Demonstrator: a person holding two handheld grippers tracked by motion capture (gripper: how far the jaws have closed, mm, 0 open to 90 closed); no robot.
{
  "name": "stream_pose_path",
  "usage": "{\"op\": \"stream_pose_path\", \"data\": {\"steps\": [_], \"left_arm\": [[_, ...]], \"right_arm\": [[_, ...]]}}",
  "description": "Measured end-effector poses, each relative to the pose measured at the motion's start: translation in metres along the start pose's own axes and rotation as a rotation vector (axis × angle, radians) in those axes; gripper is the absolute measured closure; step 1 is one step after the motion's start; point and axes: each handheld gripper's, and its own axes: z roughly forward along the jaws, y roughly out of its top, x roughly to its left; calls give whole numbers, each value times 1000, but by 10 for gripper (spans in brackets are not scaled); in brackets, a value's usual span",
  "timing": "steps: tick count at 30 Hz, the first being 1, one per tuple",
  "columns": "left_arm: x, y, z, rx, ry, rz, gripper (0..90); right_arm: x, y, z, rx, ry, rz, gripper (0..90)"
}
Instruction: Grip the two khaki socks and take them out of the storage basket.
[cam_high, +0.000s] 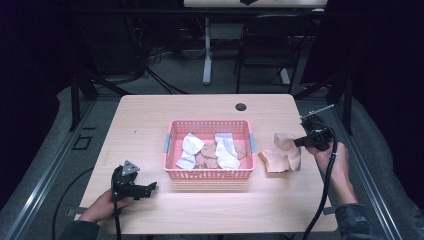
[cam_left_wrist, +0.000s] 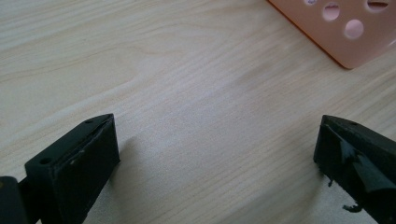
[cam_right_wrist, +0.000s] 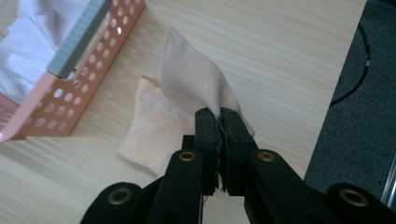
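Fingers (cam_right_wrist: 231, 128) of the right gripper (cam_right_wrist: 219, 114) pinched a beige sock (cam_right_wrist: 191, 77) tight above the desk (cam_right_wrist: 280, 56). Left gripper (cam_left_wrist: 217, 144) fingers (cam_left_wrist: 74, 161) stood wide apart, holding nothing.

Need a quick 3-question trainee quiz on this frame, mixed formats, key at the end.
1. True or false: the right gripper is shut on a beige sock.
2. Where is the left gripper? A) inside the pink basket B) over bare table, near the basket's front left corner C) off the table's edge
3. Fill in: the second beige sock lies flat on the table, to the ____ of the pink basket in the high view.

Key: 1 true. 2 B; its jaws stand wide apart with nothing between them. 3 right.
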Motion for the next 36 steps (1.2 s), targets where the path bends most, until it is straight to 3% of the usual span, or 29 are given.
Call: {"op": "stream_pose_path", "data": {"steps": [13,19,25,30,34,36], "left_arm": [[0,0,0,0,0,0,0],[0,0,0,0,0,0,0],[0,0,0,0,0,0,0],[0,0,0,0,0,0,0],[0,0,0,0,0,0,0],[0,0,0,0,0,0,1]], "right_arm": [[-19,-14,45,131,-4,48,865],[-28,-17,57,140,-1,100,859],[-34,-22,67,169,-15,117,820],[-36,-23,64,165,-22,111,688],[-35,-24,55,134,-42,125,487],[-34,-24,47,106,-29,129,386]]}}
